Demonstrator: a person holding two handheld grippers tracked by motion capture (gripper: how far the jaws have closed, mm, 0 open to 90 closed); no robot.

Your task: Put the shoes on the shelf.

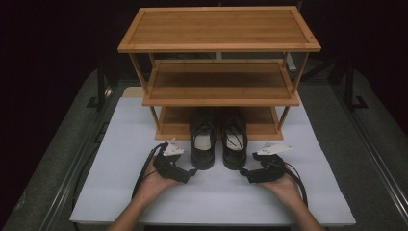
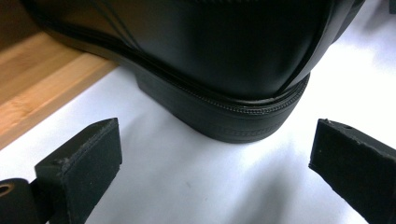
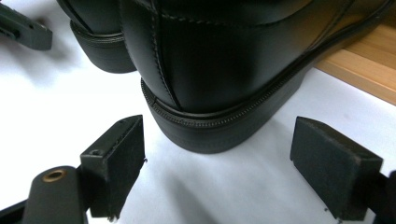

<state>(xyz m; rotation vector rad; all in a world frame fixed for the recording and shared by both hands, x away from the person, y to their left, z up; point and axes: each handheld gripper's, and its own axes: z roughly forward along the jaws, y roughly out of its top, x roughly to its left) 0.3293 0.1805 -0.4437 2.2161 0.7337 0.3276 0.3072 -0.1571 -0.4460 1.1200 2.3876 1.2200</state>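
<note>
Hiding both toes, rack (image 1: pixel 219 103) shelf covers shoes (image 1: pixel 219 139).

Two black shoes (image 1: pixel 219 139) half under the wooden rack (image 1: pixel 219 48); a hand-held gripper (image 1: pixel 190 174) at each heel

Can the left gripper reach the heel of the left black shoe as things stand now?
Probably yes: the left gripper is open, its jaws aimed at the heel of the left black shoe with bare white table between.
</note>
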